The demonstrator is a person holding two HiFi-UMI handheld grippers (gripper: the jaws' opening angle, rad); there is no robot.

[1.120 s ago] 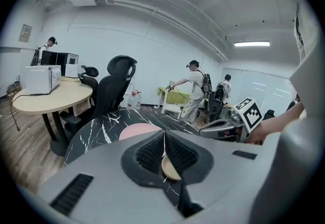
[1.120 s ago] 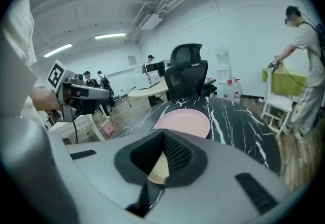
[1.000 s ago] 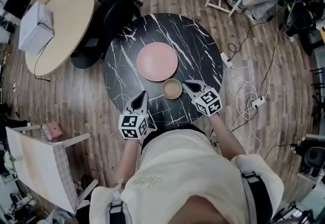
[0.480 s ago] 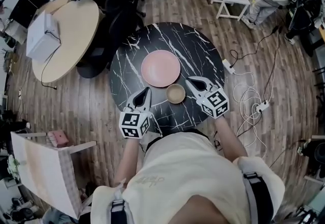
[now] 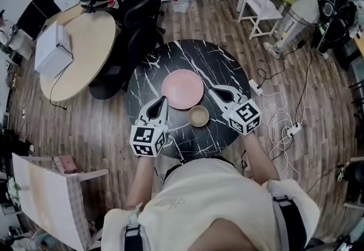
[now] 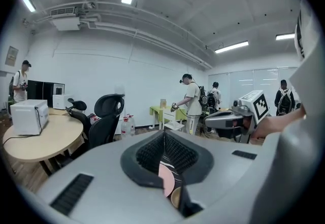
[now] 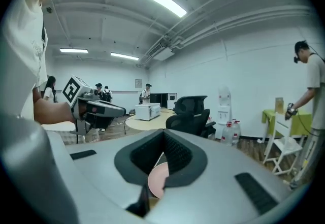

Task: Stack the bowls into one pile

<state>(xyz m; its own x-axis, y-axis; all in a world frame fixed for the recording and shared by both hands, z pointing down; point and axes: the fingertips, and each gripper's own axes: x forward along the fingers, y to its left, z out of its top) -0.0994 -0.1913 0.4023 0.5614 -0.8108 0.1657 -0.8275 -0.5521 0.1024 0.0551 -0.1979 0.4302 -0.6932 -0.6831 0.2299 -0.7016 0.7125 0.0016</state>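
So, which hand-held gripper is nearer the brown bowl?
Right. The right hand-held gripper is close on the right of the brown bowl; the left hand-held gripper is farther, on its left.

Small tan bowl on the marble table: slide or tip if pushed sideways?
Likely slides: the small tan bowl sits upright, low and wide, on a smooth-looking black marble table. Probably rigid, given its clean round rim. Probably light, being much smaller than the pink dish beside it.

Only pink dish [image 5: 182,90] and tan bowl [image 5: 199,116] obstruct the black table [image 5: 223,68].
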